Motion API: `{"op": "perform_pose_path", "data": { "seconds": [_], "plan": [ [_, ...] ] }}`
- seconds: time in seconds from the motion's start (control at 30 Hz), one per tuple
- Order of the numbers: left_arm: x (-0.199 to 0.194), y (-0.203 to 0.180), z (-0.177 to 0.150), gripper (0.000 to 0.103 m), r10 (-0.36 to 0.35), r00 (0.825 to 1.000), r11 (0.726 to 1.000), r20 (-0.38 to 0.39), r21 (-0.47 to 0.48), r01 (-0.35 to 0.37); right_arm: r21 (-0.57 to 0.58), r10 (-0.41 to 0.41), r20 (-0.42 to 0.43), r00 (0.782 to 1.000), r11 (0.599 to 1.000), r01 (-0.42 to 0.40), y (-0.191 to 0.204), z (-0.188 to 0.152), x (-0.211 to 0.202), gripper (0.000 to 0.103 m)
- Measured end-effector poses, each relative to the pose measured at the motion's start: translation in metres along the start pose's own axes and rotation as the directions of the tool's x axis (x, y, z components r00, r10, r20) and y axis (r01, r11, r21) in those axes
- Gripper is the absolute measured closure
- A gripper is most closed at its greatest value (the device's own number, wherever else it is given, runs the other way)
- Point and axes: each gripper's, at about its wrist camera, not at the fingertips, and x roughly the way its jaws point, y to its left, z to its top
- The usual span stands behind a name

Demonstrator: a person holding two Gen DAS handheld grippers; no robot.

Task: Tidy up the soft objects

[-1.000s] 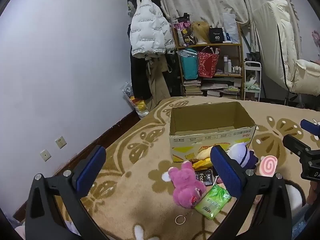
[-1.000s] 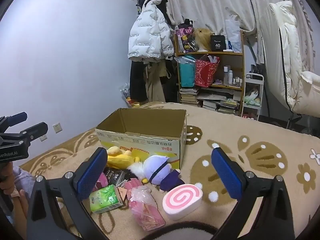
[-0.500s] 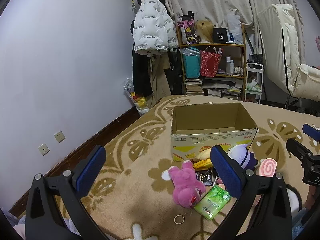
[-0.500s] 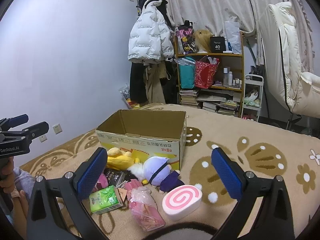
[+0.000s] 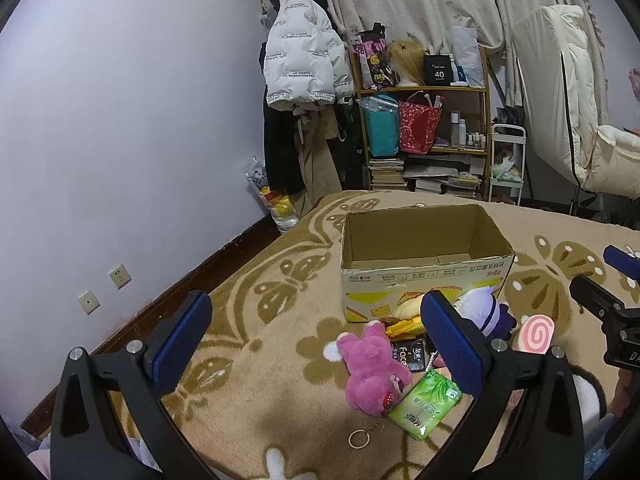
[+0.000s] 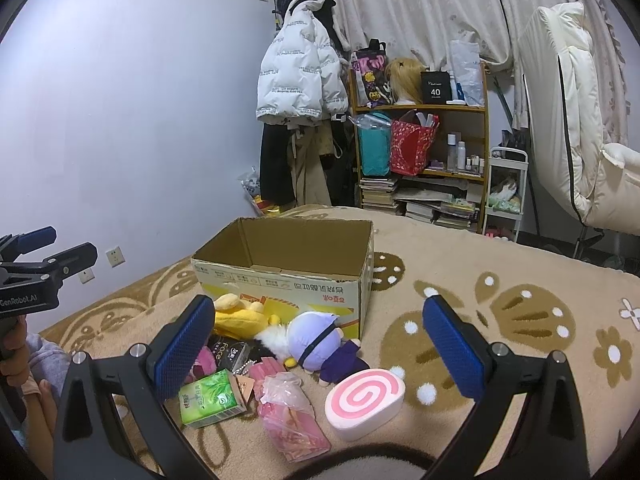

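Both tongs, left (image 5: 316,336) and right (image 6: 318,338), released above fluffy pink plush bear (image 5: 370,372), limp on its side.

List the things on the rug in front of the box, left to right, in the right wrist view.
Green tissue pack → pink plastic bag → pink swirl cushion. Behind them, against the box: yellow plush → purple plush.

Dim, cool indoor light; fisheye-warped edges.
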Motion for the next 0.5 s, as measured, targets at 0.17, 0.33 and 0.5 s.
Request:
{"op": "perform_pose_path", "data": {
  "seconds": [0.17,0.33,0.5],
  "plan": [
    [-0.0004,-0.0004,-0.0008,0.0,0.0,1.0,1.0,0.002,0.001,0.0,0.001,0.003,-0.001,1.0,1.0,-0.003,-0.0001,0.0001,0.0004,0.0],
    [-0.0005,-0.0006,-0.0017,0.0,-0.001,1.0,1.0,0.002,0.001,0.001,-0.003,-0.001,-0.005,1.0,1.0,0.001,0.0037,-0.0004,0.0014,0.0],
    [-0.0007,-0.0006,-0.0013,0.0,-0.001,1.0,1.0,0.003,0.002,0.001,-0.002,-0.001,-0.011,1.0,1.0,0.001,0.0038,-0.0001,0.0009,0.0]
  ]
}}
